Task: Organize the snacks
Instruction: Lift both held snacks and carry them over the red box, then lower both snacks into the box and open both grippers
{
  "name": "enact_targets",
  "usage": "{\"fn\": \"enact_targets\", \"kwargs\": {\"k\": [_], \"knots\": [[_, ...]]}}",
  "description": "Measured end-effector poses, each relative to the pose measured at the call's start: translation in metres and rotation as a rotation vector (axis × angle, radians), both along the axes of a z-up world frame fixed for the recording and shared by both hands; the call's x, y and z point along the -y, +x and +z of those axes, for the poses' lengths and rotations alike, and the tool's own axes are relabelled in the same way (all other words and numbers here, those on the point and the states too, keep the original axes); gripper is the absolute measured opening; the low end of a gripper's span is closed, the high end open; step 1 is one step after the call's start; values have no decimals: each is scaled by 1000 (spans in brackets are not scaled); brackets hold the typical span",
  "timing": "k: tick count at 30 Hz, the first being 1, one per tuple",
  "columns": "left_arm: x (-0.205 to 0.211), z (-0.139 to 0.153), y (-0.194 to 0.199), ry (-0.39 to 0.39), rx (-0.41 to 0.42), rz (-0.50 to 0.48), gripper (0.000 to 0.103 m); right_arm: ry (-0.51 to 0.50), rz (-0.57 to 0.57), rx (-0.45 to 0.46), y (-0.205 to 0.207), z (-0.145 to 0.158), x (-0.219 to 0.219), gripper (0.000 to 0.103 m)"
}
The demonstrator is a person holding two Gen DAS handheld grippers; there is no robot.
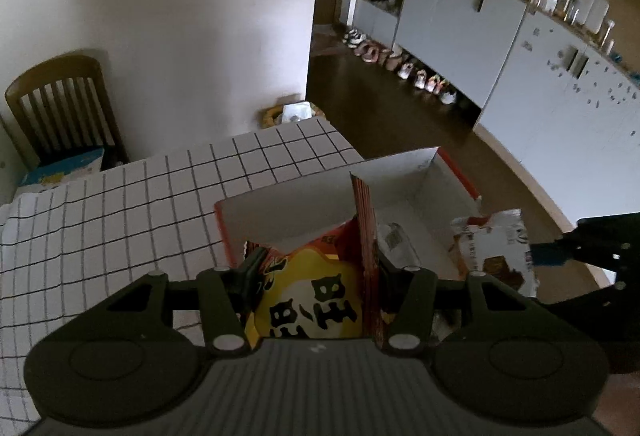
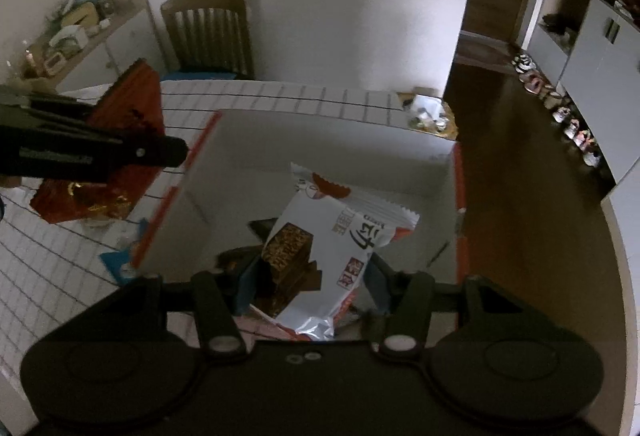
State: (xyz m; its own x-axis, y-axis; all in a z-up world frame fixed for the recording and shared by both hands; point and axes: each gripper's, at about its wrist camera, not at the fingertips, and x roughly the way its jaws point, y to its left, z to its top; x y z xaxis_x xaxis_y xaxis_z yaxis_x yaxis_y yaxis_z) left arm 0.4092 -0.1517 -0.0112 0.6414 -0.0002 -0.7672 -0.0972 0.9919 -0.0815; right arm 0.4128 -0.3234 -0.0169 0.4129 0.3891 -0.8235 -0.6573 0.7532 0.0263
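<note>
Above white box [image 1: 404, 180]: left tongs [image 1: 316, 276] clamp red-yellow crinkled packet [image 1: 308, 300]; right tongs [image 2: 308, 276] clamp white wafer packet [image 2: 340, 236].

Table [image 1: 120, 220] w/ white black-grid cloth. Directly on it: open cardboard box [image 2: 320, 140], white inside, red outside, at the table's edge nearest the dark floor [image 1: 392, 108].
</note>
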Motion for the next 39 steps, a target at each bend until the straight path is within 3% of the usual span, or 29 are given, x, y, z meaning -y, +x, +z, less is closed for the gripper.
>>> {"fn": "enact_targets", "kwargs": {"k": [9,16,36,39], "knots": [[18,-45,57,80,-97,22,54,-49,21,-16,38,-31,11,55],[30,-73,80,92,-166,21,54,-56,38,-54,48,-53,7,55],[34,-112,85,109,-275,65,58,-26,71,-144,61,-80,8,59],[37,-108,82,114,-265,54,69,-10,70,-144,59,-79,11,62]]}}
